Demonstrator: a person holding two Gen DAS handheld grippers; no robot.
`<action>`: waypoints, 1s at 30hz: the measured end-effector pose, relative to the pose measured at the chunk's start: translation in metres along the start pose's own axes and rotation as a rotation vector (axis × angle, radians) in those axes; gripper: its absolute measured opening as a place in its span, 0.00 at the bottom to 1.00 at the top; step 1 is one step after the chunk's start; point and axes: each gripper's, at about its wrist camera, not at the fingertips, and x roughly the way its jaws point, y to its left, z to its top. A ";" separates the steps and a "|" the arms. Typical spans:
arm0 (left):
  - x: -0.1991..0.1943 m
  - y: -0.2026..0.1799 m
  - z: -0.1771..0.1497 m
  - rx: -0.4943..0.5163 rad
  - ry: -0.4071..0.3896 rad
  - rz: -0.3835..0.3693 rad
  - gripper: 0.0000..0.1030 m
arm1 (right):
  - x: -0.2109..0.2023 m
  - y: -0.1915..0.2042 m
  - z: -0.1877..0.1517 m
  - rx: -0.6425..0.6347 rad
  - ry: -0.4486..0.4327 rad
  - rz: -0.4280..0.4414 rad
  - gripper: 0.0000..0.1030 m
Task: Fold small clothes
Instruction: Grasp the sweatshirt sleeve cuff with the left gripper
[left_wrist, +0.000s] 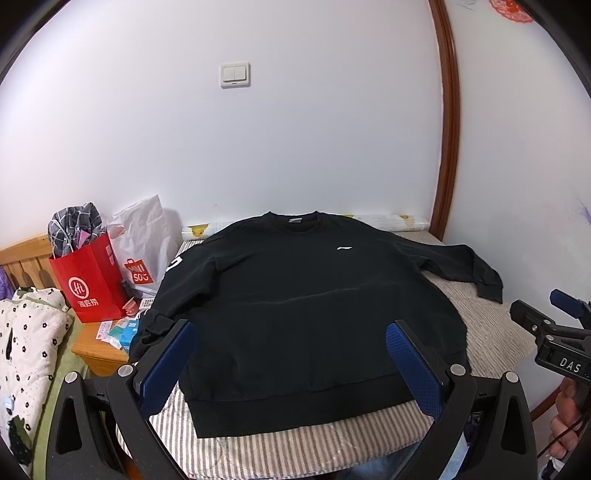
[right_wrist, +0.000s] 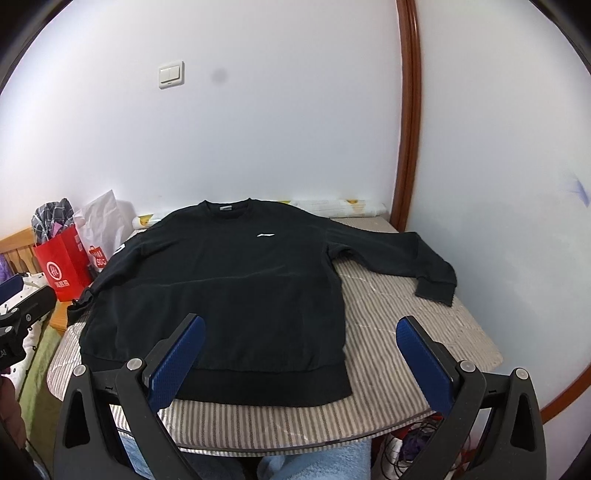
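Left wrist view gives us the black sweatshirt (left_wrist: 295, 306) spread flat, front up, on the striped table cover (left_wrist: 295, 446), its collar toward the white wall and its ribbed hem nearest us. Our left gripper (left_wrist: 291, 354) hangs above the hem with its blue pads (left_wrist: 168, 365) spread wide, holding nothing. One sleeve reaches out across the cover toward the brown door frame (left_wrist: 448, 122), its cuff lying flat; the other sleeve drops off the far-left edge of the table. A small white logo (left_wrist: 344, 248) sits on the chest. At the right edge of this view we see our right gripper (left_wrist: 546, 314), side-on, with a hand (left_wrist: 563, 417) around its grip. In the right wrist view that gripper (right_wrist: 300, 350) also has its blue pads well apart and empty, one over the hem of the sweatshirt (right_wrist: 221, 295) and the other over bare striped cover (right_wrist: 406, 317). Beyond the table's left side stand a red paper bag (left_wrist: 90, 284) stuffed with checked cloth and a white plastic bag (left_wrist: 144, 240), on a wooden side table (left_wrist: 94, 345). A light switch (left_wrist: 235, 74) is on the wall above.
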 end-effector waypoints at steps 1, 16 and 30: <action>0.004 0.002 -0.001 0.000 0.006 0.007 1.00 | 0.003 0.002 -0.001 -0.001 0.000 0.002 0.99; 0.104 0.103 -0.047 -0.193 0.216 0.107 0.97 | 0.089 0.030 -0.011 -0.038 0.078 0.084 0.98; 0.191 0.184 -0.063 -0.235 0.320 0.227 0.89 | 0.183 0.064 -0.019 -0.091 0.252 0.048 0.97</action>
